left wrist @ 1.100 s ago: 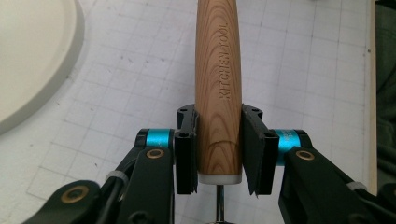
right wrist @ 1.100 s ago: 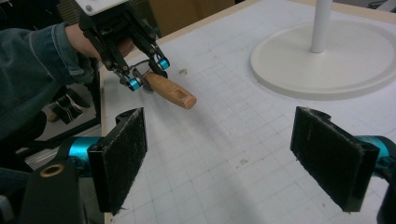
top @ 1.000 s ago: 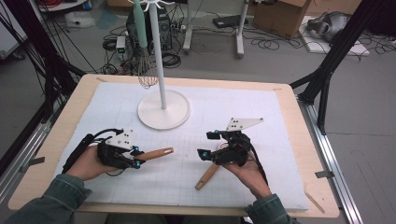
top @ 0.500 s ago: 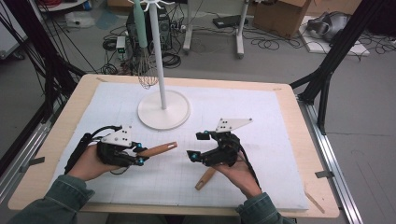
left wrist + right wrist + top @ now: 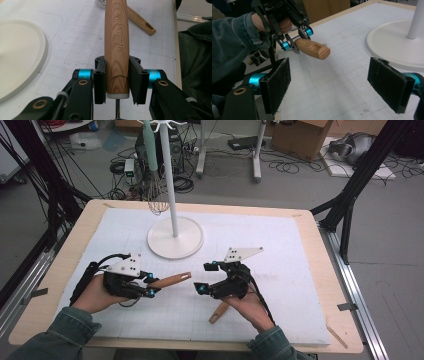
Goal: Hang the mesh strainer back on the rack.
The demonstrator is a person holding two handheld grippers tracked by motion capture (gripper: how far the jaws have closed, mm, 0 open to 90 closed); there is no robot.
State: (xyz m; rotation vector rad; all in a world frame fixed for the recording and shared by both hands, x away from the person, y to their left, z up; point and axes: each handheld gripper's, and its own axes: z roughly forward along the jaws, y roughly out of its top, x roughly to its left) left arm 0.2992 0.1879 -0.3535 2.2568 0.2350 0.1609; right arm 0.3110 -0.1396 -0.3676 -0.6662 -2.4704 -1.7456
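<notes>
The right gripper has been swung left, off the second wooden handle on the tabletop, jaws wide. The wooden handle is clamped in the left gripper, above the mat.

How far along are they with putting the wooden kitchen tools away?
Looks done: a whisk hangs from the white stand. In hand: the left claw is clamped on a wooden handle, and the right claw is open, facing that handle's end. Probably left: hanging this tool up, then the second wooden tool, which lies on the mat under the right hand. So it is early on.
</notes>
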